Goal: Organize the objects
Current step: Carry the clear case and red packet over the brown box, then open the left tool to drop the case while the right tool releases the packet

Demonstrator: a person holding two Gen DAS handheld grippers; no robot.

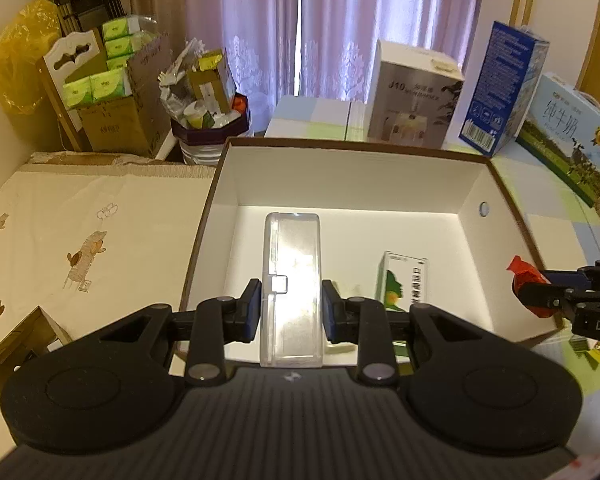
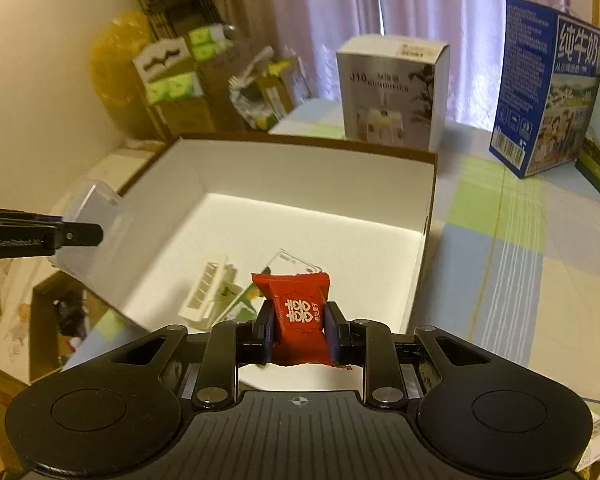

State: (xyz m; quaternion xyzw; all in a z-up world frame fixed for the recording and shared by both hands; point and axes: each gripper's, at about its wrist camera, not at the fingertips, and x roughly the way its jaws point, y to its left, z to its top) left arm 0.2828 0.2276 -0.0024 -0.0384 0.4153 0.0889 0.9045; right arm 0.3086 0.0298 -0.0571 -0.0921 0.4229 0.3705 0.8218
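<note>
My left gripper [image 1: 291, 310] is shut on a clear plastic case [image 1: 292, 272], held over the open white box [image 1: 340, 176]. In the right wrist view that case [image 2: 88, 232] hangs at the box's left wall, gripped by the left gripper [image 2: 76, 236]. My right gripper [image 2: 299, 322] is shut on a red candy packet [image 2: 298, 312] above the box's [image 2: 308, 172] near side. The red packet [image 1: 526, 280] and right gripper [image 1: 540, 294] show at the box's right rim in the left wrist view. On the box floor lie a green-and-white carton [image 1: 400, 280] and a white slotted piece [image 2: 208, 292].
A white humidifier box [image 2: 392, 92], a blue milk carton [image 2: 548, 88] and a light-blue milk case [image 1: 572, 136] stand behind the box on the checked cloth [image 2: 520, 260]. Cardboard boxes with green packs [image 1: 112, 92] and a full bin [image 1: 208, 120] crowd the back left. A small open carton [image 1: 24, 344] sits near left.
</note>
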